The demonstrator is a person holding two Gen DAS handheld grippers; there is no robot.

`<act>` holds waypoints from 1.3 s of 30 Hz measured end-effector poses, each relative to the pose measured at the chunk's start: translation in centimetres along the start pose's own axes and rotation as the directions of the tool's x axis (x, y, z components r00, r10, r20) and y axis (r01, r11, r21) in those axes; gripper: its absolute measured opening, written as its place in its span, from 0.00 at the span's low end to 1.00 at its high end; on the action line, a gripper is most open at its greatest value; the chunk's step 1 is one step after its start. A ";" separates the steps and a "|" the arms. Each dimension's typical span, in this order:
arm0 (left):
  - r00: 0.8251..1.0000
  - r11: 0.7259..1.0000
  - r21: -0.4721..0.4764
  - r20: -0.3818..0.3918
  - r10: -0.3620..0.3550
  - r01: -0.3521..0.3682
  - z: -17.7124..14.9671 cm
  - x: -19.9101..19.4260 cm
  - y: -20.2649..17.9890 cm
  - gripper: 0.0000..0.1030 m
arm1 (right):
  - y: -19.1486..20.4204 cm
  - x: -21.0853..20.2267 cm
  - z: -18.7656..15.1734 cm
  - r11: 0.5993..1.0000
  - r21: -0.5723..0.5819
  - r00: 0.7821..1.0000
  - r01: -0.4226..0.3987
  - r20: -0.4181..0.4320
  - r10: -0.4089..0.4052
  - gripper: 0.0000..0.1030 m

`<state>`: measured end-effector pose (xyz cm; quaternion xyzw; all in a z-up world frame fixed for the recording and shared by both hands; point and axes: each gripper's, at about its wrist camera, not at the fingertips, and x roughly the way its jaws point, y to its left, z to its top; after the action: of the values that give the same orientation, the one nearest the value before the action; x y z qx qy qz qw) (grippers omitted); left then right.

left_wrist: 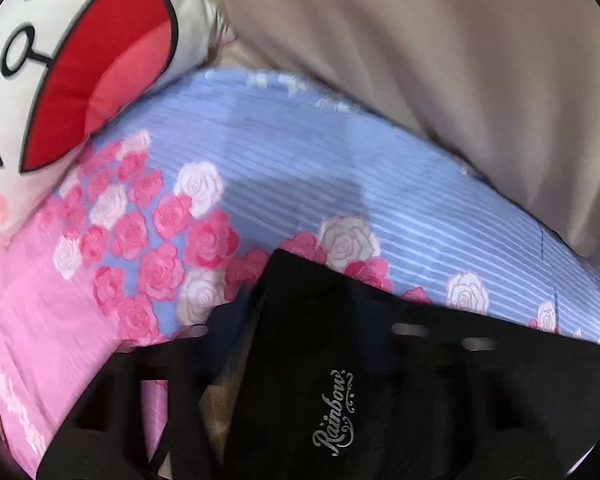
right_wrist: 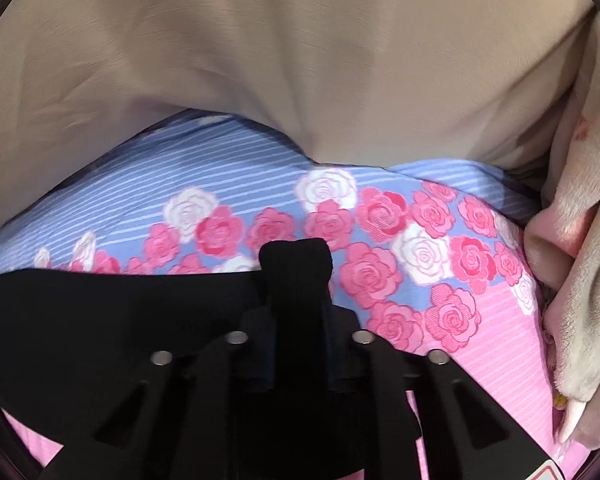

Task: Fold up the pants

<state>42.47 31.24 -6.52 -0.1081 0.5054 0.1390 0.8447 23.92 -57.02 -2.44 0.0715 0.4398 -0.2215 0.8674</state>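
Black cloth fills the low part of both views: the black fabric pants (left_wrist: 320,360) with a silver "Rainbow" script print (left_wrist: 334,412) that only the left camera catches. In that left view, the left gripper (left_wrist: 300,344) has its fingers closed on a corner of the pants, which drapes over the right finger and off to the right. Up and to the left of the tool sits a white cartoon cushion with a big red mouth (left_wrist: 80,72), seen from this side alone. Ahead lies the blue-striped bedsheet with pink and white roses (left_wrist: 280,168), and beyond it a beige curtain-like cloth (left_wrist: 440,60).

From the right camera, the right gripper (right_wrist: 296,276) is clamped on a bunched fold of the pants (right_wrist: 100,320), the rest stretching away to its left. To the tool's right, a cream plush blanket (right_wrist: 584,260) shows only here, heaped at the sheet's (right_wrist: 440,272) edge.
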 end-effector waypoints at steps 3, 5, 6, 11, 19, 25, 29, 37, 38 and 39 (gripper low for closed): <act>0.999 1.000 0.004 0.040 -0.016 0.016 -0.1 -2.1 -0.2 0.21 | 1.1 -1.8 0.1 1.000 0.006 0.999 0.005 0.043 -0.005 0.11; 0.994 0.999 0.022 0.100 -0.032 0.030 -0.7 -5.1 -0.3 0.18 | 0.9 -3.5 0.1 1.000 0.016 0.997 -0.007 0.080 0.005 0.11; 0.991 0.999 0.030 0.125 -0.048 0.045 -1.0 -6.7 -0.2 0.15 | 0.8 -4.7 0.0 1.000 0.022 0.994 -0.019 0.106 0.017 0.11; 0.963 0.987 0.057 0.215 -0.161 0.152 -3.5 -14.8 1.4 0.09 | 0.2 -11.3 -1.3 0.997 0.001 0.974 -0.076 0.212 0.074 0.10; 0.931 0.973 0.124 0.289 -0.224 0.195 -13.7 -25.0 6.4 0.10 | -2.5 -20.8 -8.9 0.993 -0.052 0.938 -0.109 0.324 0.121 0.10; 0.976 0.991 0.072 0.180 -0.123 0.112 -22.0 -24.0 11.1 0.11 | -4.8 -21.6 -18.3 0.993 -0.054 0.963 -0.107 0.243 0.117 0.10; 0.992 0.996 0.032 0.094 0.079 -0.083 -26.2 -19.4 13.1 0.11 | -5.7 -19.7 -22.9 0.994 -0.037 0.984 -0.100 0.145 0.105 0.12; 0.993 0.996 -0.079 0.102 0.051 -0.043 -28.3 -21.3 14.3 0.40 | -9.0 -24.5 -28.2 0.987 0.129 0.979 -0.096 0.193 0.070 0.49; 0.987 0.996 -0.054 0.143 0.072 -0.065 -28.2 -22.6 13.3 0.55 | -9.6 -25.9 -28.3 0.975 0.170 0.972 -0.143 0.212 0.106 0.53; 0.979 0.996 -0.025 0.183 0.091 -0.088 -28.1 -23.7 12.1 0.66 | -10.0 -26.7 -28.1 0.961 0.201 0.964 -0.191 0.222 0.146 0.54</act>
<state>4.42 30.54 0.83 -0.0793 0.4286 0.1905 0.8796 -14.80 -48.37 2.51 0.1814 0.3132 -0.1999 0.9105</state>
